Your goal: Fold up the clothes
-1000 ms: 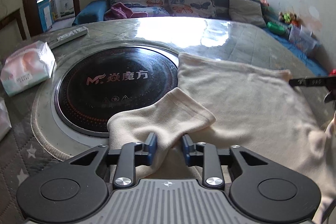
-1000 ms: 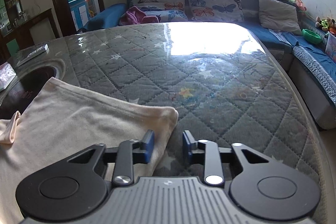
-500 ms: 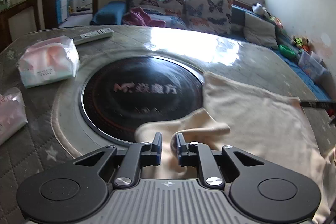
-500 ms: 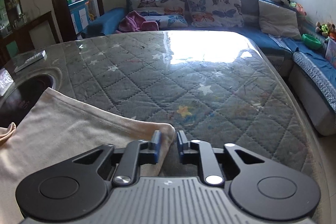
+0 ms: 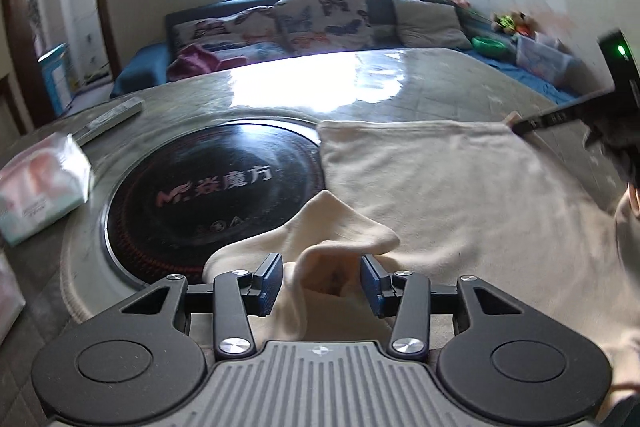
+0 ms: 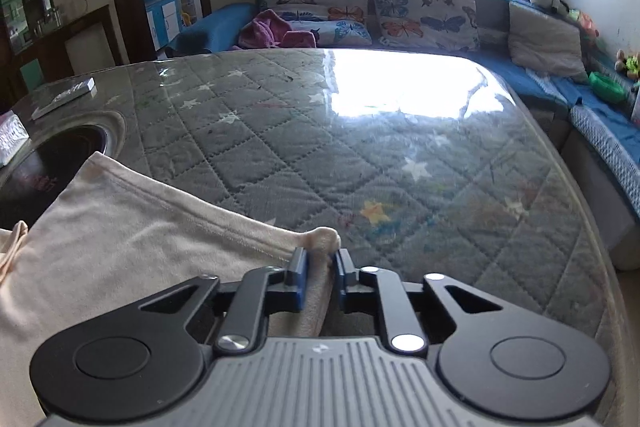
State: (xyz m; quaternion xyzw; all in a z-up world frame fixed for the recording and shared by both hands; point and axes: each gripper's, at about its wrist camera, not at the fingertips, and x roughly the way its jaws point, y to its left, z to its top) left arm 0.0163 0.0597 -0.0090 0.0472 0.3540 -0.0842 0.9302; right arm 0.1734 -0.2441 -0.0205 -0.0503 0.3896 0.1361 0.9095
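Note:
A cream garment (image 5: 440, 187) lies spread on the table, partly over a black cooktop disc (image 5: 216, 187). Its sleeve (image 5: 332, 227) is bunched into a hump between the pads of my left gripper (image 5: 322, 277). The left jaws are opening and stand apart from the cloth on both sides. My right gripper (image 6: 320, 259) is shut on the garment's far hem corner (image 6: 326, 237), pinching the cream garment (image 6: 140, 247) at the table's quilted part. In the left wrist view that right gripper (image 5: 532, 123) shows at the far right corner of the cloth.
A tissue pack (image 5: 40, 187) and a remote (image 5: 112, 115) lie left of the cooktop. The quilted, glass-covered table (image 6: 360, 147) stretches ahead, with its rounded edge (image 6: 580, 227) at the right. A blue sofa with butterfly cushions (image 6: 400, 11) stands behind.
The left jaws closed on the sleeve, then spread apart again, leaving the sleeve humped between them. The right jaws narrowed and closed on the hem corner.

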